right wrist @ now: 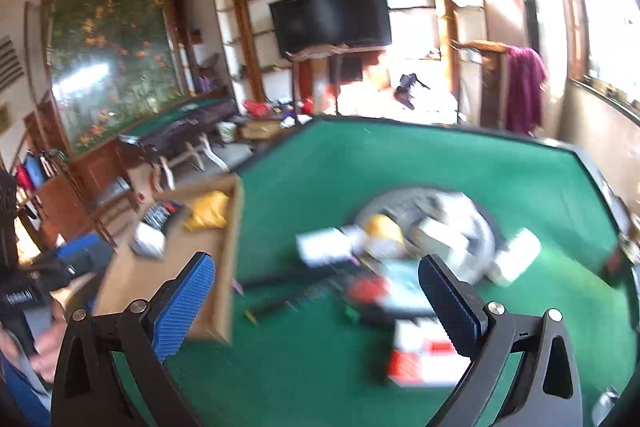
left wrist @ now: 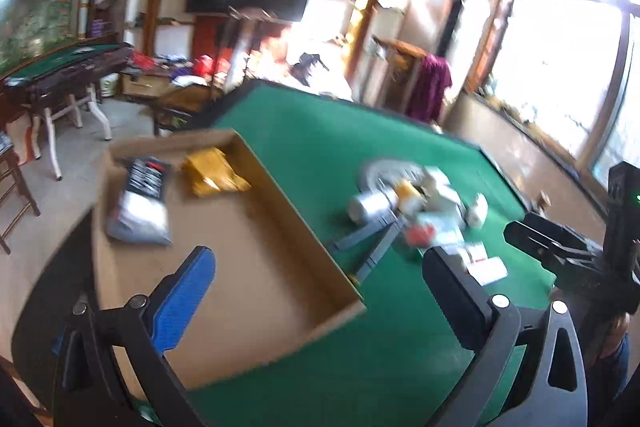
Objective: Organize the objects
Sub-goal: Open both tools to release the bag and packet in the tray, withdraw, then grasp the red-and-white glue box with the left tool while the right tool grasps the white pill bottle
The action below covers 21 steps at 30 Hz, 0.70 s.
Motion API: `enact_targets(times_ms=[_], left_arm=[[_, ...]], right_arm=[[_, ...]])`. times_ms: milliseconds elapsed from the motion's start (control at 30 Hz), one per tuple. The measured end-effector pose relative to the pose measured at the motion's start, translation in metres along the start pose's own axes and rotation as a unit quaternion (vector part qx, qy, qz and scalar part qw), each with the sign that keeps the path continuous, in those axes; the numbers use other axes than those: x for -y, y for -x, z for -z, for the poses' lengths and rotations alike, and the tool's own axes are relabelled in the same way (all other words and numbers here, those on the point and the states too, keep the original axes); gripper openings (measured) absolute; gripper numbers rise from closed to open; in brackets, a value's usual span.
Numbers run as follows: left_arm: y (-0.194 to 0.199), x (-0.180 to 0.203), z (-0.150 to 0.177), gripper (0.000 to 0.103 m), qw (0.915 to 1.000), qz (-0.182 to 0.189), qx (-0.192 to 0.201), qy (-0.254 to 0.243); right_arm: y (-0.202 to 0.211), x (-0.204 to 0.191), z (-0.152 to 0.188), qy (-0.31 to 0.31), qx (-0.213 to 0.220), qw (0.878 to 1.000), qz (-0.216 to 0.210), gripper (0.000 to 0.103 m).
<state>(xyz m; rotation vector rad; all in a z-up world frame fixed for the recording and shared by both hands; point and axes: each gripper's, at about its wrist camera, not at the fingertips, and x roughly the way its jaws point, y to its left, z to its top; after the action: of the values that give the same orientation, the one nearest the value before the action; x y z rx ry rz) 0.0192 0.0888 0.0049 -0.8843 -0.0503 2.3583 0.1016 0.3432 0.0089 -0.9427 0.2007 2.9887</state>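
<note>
Nearest to us, our left gripper (left wrist: 320, 267) hangs with its jaws spread wide and nothing between them, above the near corner of the cardboard box (left wrist: 256, 267). Our right gripper (right wrist: 316, 279) is spread just as wide and holds nothing either, poised over the green table (right wrist: 500, 163).

That shallow box sits at the table's left edge. Inside it, toward its far end, we see a yellow packet (left wrist: 214, 177) and, just beside it, a black-and-white pouch (left wrist: 140, 203).

Near the middle of the table lies the blurred pile of loose objects (right wrist: 400, 259): a round silvery plate (right wrist: 476, 223), a yellow-capped container (right wrist: 384, 227), white boxes, a red-and-white carton (right wrist: 424, 359) nearer the table's front edge, and thin dark sticks (right wrist: 280, 291) reaching toward the box. We cannot tell finer detail through the blur.
</note>
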Motion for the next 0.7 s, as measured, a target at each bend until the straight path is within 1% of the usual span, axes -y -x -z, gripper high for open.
enact_targets(times_ms=[67,100,167,233,300,333,367,433,500,567,600,633,667,700], left_arm=[[-0.012,0.021,0.013,0.103,0.9995,0.016,-0.019,-0.02],[-0.016,0.029,0.017,0.103,0.9991,0.021,-0.023,-0.029],[-0.028,0.045,0.026,0.103,0.9967,0.042,-0.044,-0.053],[-0.033,0.059,0.033,0.103,0.995,0.049,-0.056,-0.066],[-0.039,0.072,0.038,0.103,0.9915,0.068,-0.076,-0.08],[-0.044,0.078,0.039,0.103,0.9894,0.08,-0.088,-0.083],[-0.045,0.08,0.04,0.103,0.9892,0.088,-0.087,-0.079],[-0.048,0.088,0.045,0.103,0.9876,0.092,-0.1,-0.078],[-0.051,0.09,0.049,0.103,0.9867,0.091,-0.106,-0.083],[-0.052,0.094,0.053,0.103,0.9872,0.07,-0.105,-0.098],[-0.053,0.096,0.055,0.103,0.9868,0.063,-0.105,-0.105],[-0.053,0.097,0.056,0.103,0.987,0.059,-0.103,-0.109],[-0.052,0.097,0.056,0.103,0.9873,0.057,-0.099,-0.11],[-0.052,0.098,0.056,0.103,0.9875,0.054,-0.097,-0.111]], right_arm=[[0.009,0.034,0.023,-0.029,-0.025,0.999,0.018,0.103],[0.012,0.046,0.032,-0.047,-0.031,0.998,0.022,0.103],[0.018,0.063,0.041,-0.063,-0.04,0.997,0.03,0.103],[0.023,0.071,0.047,-0.06,-0.05,0.996,0.043,0.103],[0.021,0.083,0.05,-0.066,-0.059,0.995,0.037,0.103],[0.017,0.09,0.048,-0.09,-0.071,0.993,0.034,0.103],[0.012,0.095,0.045,-0.109,-0.078,0.991,0.03,0.103],[0.001,0.107,0.037,-0.15,-0.095,0.984,0.012,0.103],[-0.018,0.117,0.028,-0.171,-0.102,0.98,-0.018,0.103],[-0.034,0.125,0.023,-0.174,-0.096,0.979,-0.038,0.102],[-0.045,0.128,0.021,-0.169,-0.097,0.98,-0.038,0.099],[-0.052,0.13,0.022,-0.169,-0.102,0.979,-0.041,0.098],[-0.063,0.131,0.024,-0.168,-0.114,0.978,-0.054,0.096],[-0.069,0.132,0.028,-0.169,-0.124,0.976,-0.066,0.092]])
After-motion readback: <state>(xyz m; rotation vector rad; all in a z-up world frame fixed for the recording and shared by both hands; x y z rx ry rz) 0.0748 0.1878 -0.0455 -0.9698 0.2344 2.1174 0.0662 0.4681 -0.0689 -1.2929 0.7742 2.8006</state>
